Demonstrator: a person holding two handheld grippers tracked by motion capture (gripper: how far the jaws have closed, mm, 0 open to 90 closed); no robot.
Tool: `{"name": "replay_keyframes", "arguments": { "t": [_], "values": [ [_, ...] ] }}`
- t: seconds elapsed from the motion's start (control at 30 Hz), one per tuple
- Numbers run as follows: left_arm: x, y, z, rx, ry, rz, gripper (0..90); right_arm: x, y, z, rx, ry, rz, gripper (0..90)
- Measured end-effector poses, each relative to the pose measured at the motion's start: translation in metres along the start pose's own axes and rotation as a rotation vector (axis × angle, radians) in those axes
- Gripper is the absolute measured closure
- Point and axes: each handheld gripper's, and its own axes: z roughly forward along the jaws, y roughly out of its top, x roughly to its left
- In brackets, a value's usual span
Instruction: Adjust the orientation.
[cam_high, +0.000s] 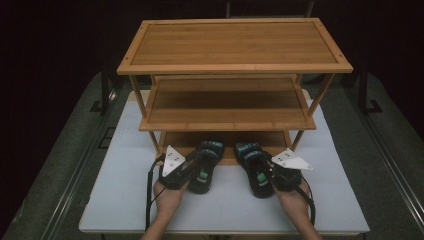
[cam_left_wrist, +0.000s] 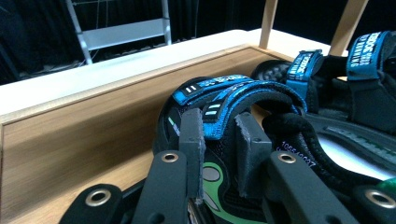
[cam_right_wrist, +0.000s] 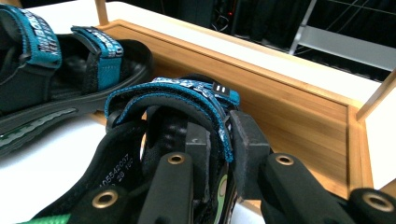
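High view: left gripper (cam_high: 186, 169) and right gripper (cam_high: 268, 173) jaws each clamped on a sandal's (cam_high: 204, 165) heel strap, steering toes onto the rack's (cam_high: 235, 65) bottom shelf.

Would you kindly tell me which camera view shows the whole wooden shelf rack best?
The high view: the wooden shelf rack shows all three tiers. Both gripper views catch just its bottom shelf edge behind the sandals.

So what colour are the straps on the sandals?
Blue straps with white lettering, on black sandals; clearest in the left gripper view.
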Motion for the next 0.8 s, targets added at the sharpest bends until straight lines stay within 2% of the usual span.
{"name": "replay_keyframes", "arguments": {
  "t": [0.3, 0.37, 0.47, 0.53, 0.63, 0.73, 0.8],
  "values": [
    [-0.001, -0.004, 0.012, -0.006, -0.014, -0.028, 75.2, 0.001, 0.004, 0.019, 0.001, -0.016, 0.02, 77.6],
    [-0.002, -0.005, 0.015, 0.0, -0.019, -0.023, 75.1, 0.001, 0.004, 0.02, -0.002, -0.015, 0.022, 77.6],
    [-0.002, -0.008, 0.017, -0.007, -0.025, -0.041, 75.0, 0.002, 0.002, 0.023, 0.0, -0.018, 0.027, 77.7],
    [-0.002, -0.009, 0.017, -0.005, -0.025, -0.039, 74.8, 0.0, 0.001, 0.025, -0.005, -0.008, 0.043, 77.6],
    [-0.001, -0.011, 0.017, -0.005, -0.024, -0.037, 74.5, 0.0, 0.001, 0.025, -0.008, 0.004, 0.037, 77.5],
    [0.001, -0.011, 0.019, -0.016, -0.033, -0.067, 74.5, 0.0, 0.001, 0.024, -0.01, 0.008, 0.04, 77.4],
    [0.0, -0.011, 0.019, -0.016, -0.032, -0.056, 74.1, 0.0, 0.001, 0.025, -0.008, 0.011, 0.043, 77.3]
  ]
}}
